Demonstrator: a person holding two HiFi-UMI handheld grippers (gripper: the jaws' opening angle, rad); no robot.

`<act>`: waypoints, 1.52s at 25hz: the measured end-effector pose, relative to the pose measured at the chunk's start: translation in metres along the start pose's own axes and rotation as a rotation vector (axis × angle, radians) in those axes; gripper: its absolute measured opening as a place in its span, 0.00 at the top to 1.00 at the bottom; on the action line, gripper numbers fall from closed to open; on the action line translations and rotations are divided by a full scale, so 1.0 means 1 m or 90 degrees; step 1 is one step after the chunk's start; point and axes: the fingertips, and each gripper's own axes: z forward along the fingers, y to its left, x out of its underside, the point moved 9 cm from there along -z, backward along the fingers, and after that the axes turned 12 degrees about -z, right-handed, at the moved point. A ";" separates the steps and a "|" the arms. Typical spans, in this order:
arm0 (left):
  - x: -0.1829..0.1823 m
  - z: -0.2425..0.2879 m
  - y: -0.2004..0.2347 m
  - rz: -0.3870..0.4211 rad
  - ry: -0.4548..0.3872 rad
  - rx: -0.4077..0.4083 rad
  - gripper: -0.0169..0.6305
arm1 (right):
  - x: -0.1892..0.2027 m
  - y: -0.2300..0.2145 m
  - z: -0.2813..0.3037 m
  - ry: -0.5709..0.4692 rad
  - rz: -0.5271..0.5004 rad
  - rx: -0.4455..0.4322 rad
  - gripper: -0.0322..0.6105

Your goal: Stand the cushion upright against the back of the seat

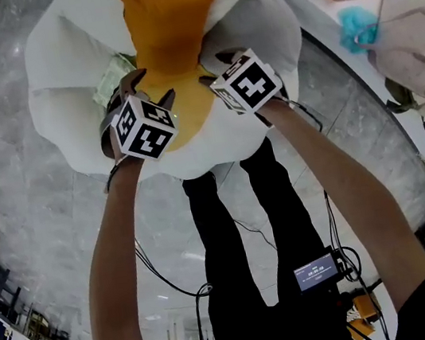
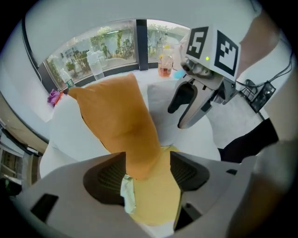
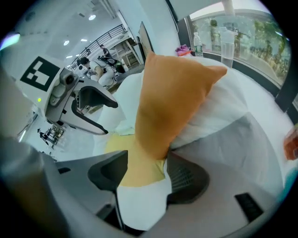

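Orange cushion (image 1: 168, 27) stands upright against the back of the white seat (image 1: 59, 70) (its lower end on a yellow pad (image 2: 153, 195)). Left gripper (image 1: 149, 88) and right gripper (image 1: 218, 67) are both released, jaws spread wide at the cushion's lower end.

Matt orange cloth cushion (image 1: 168, 27)

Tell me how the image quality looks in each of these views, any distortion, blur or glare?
Head view: strong fisheye bend, the glossy floor mirrors ceiling lights, the orange cushion is evenly lit. Left gripper view: dark rounded corners, the windows are bright but readable, the near jaws look soft. Right gripper view: the right edge smears, and the cushion's lower end is blurred.
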 end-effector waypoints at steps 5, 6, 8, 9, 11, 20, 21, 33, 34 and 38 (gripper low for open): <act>0.002 -0.062 -0.034 -0.016 -0.016 0.020 0.50 | 0.016 0.021 -0.063 -0.032 0.033 -0.030 0.52; 0.003 -0.075 -0.040 -0.024 -0.019 0.012 0.50 | 0.019 0.025 -0.075 -0.040 0.037 -0.032 0.52; 0.008 -0.102 -0.057 -0.050 -0.018 -0.013 0.50 | 0.028 0.034 -0.101 -0.052 0.057 -0.046 0.52; 0.011 -0.115 -0.069 -0.068 -0.015 -0.023 0.50 | 0.033 0.041 -0.115 -0.055 0.075 -0.058 0.53; 0.015 -0.144 -0.095 -0.106 -0.014 -0.031 0.50 | 0.041 0.056 -0.145 -0.057 0.103 -0.079 0.53; -0.002 -0.278 -0.190 -0.203 -0.079 -0.035 0.52 | 0.032 0.122 -0.293 -0.137 0.110 -0.101 0.59; -0.003 -0.293 -0.194 -0.203 -0.087 -0.038 0.52 | 0.031 0.130 -0.308 -0.147 0.111 -0.095 0.59; 0.057 -0.436 -0.179 -0.225 -0.268 -0.047 0.57 | -0.003 0.253 -0.414 -0.238 0.096 0.054 0.62; 0.066 -0.445 -0.179 -0.221 -0.280 -0.042 0.58 | -0.006 0.270 -0.417 -0.242 0.090 0.060 0.63; 0.101 -0.473 -0.183 -0.207 -0.319 -0.009 0.61 | -0.021 0.338 -0.428 -0.256 0.065 0.086 0.66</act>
